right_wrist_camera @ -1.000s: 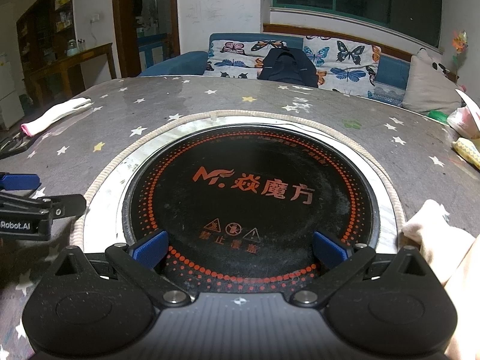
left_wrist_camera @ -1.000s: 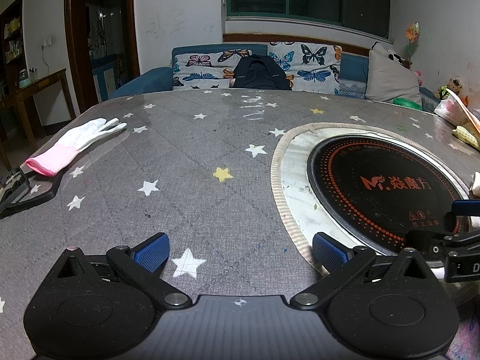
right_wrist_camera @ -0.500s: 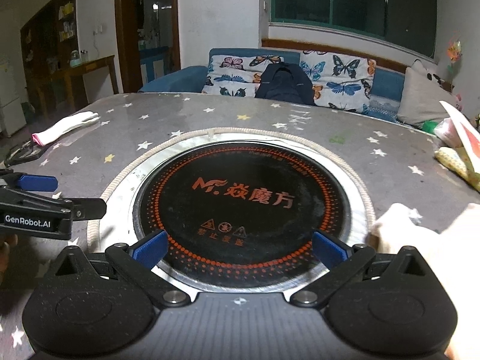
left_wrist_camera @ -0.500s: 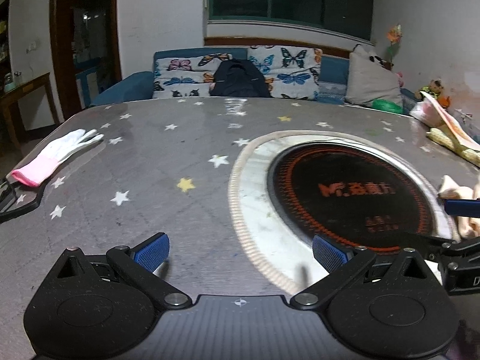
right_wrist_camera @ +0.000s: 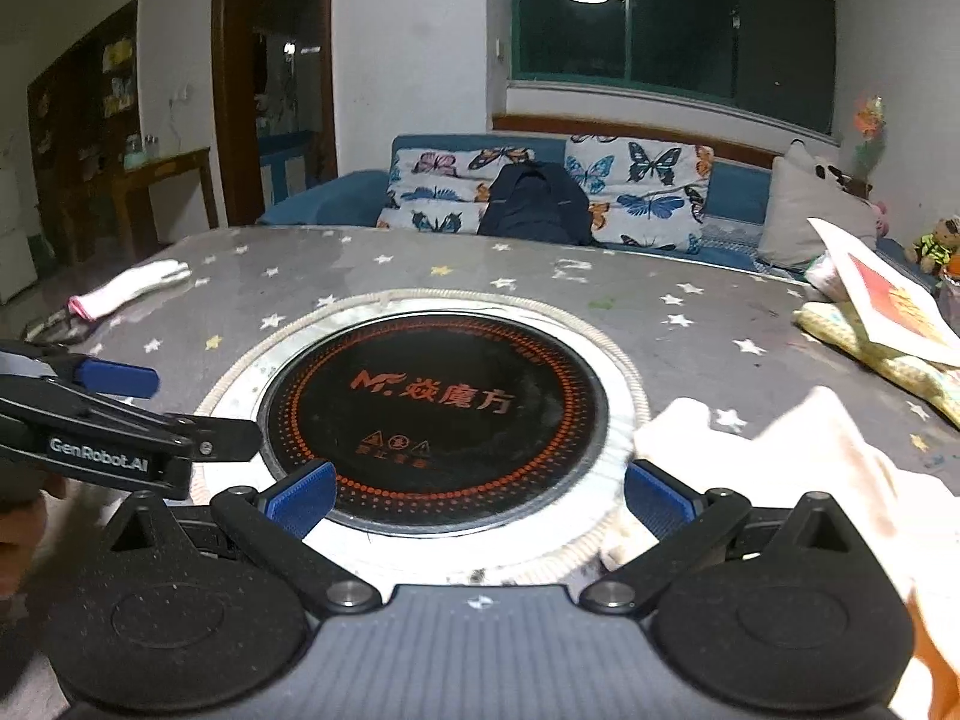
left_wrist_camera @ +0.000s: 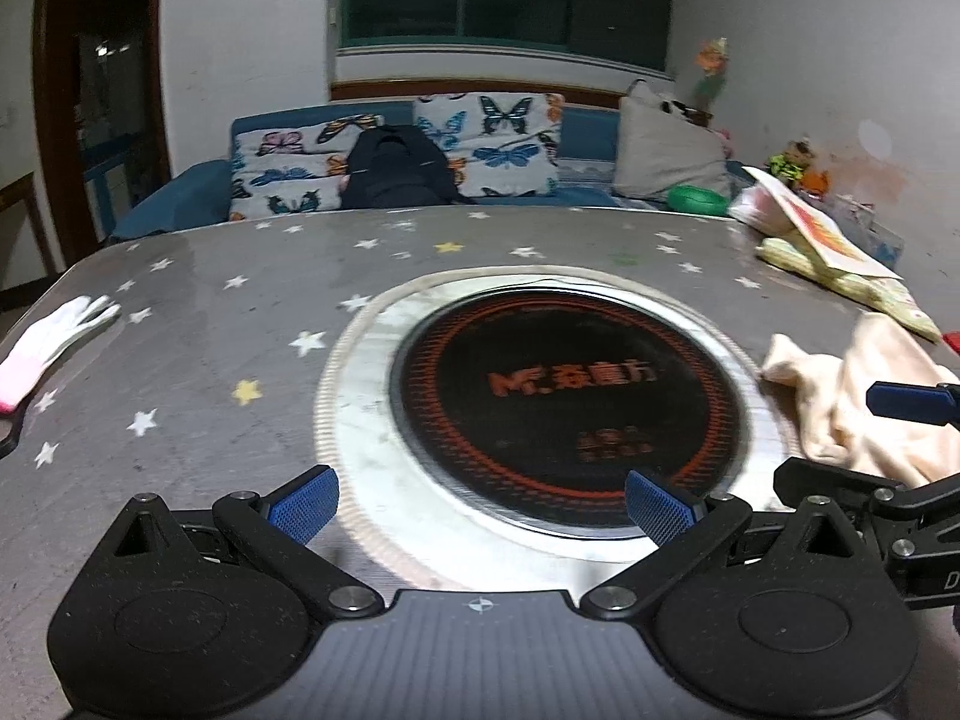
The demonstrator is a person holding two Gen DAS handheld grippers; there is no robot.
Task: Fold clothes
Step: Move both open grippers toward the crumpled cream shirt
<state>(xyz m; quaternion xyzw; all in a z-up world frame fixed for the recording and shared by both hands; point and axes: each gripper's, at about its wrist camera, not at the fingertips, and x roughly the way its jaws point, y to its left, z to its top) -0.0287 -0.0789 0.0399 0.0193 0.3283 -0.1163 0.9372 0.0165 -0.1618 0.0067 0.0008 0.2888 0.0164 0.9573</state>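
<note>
Garment, cream, crumpled at counter's right edge beside the round cooktop, partly cut off by frame. Left claw and right claw both spread wide, holding nothing (left view blurred). White glove far left; butterfly-cushioned sofa behind

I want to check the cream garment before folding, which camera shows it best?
The left wrist view: the cream garment lies crumpled and mostly visible right of the cooktop. The right wrist view shows it too close, blurred and cropped.
</note>
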